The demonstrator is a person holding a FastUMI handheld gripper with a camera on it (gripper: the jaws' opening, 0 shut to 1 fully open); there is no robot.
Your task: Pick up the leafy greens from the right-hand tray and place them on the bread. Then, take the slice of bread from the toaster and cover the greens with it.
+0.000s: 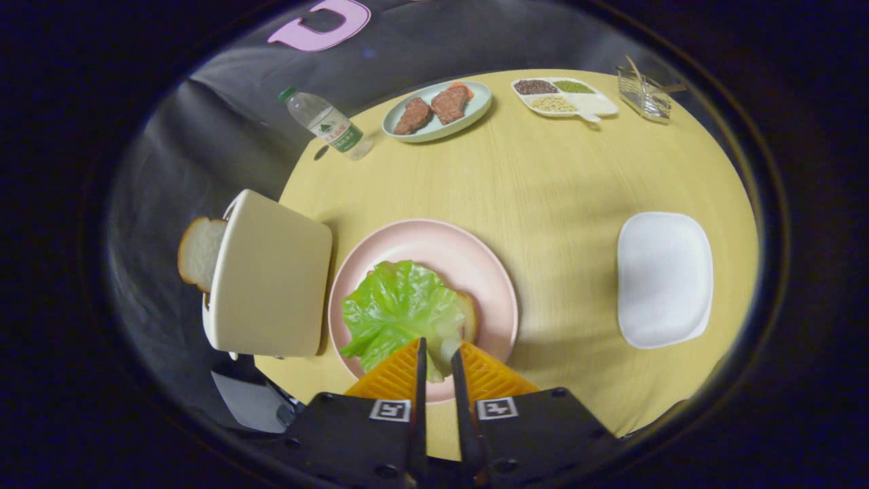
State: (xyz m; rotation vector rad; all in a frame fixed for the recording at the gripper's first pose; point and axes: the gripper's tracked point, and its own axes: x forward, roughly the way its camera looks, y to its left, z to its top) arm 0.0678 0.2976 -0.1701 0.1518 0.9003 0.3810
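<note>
Already the leafy greens point(400, 309) lie on the bread point(467, 316) in the pink plate point(441, 238). Fingers point(436, 356) nearly closed, gripping nothing I can make out. Risk: the loose leaf could slide off when the toaster point(271, 278) slice point(199, 251) lands off-centre.

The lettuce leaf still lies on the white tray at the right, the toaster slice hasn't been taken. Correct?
Not quite. The gripper view shows the lettuce leaf on the bread in the pink plate; the white tray holds nothing. The toaster still holds its slice.
</note>
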